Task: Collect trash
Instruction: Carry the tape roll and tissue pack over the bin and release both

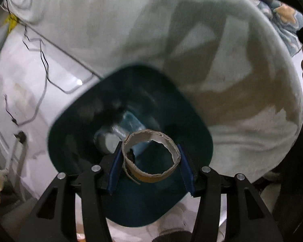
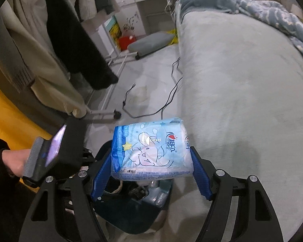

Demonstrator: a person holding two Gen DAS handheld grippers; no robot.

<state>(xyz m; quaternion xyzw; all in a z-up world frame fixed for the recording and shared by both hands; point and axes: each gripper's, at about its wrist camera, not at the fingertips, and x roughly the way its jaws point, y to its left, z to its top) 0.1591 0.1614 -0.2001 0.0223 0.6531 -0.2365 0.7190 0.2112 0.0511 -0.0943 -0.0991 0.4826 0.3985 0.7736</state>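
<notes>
Left wrist: left gripper clamps a cardboard ring right over the bin, some trash already inside. Right gripper grips a tissue pack above the bin. Both drops pending.

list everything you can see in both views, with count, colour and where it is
cardboard roll: 1, brown and grey, clamped in the left hand-held gripper above the bin
tissue pack: 1, pale blue and white, clamped in the right hand-held gripper above the bin
bin: 1, dark green, on the floor beside the bed, trash already inside
bed: 1, grey-green cover, right of the bin
quilt: 1, blue patterned, at the bed's far end
cables: several, black, on the floor
hanging clothes: several, beige and black, on the left
red box: 1, far floor
left hand-held gripper: 1, black, blue pads
right hand-held gripper: 1, black, blue pads
hand: 1, lower left
</notes>
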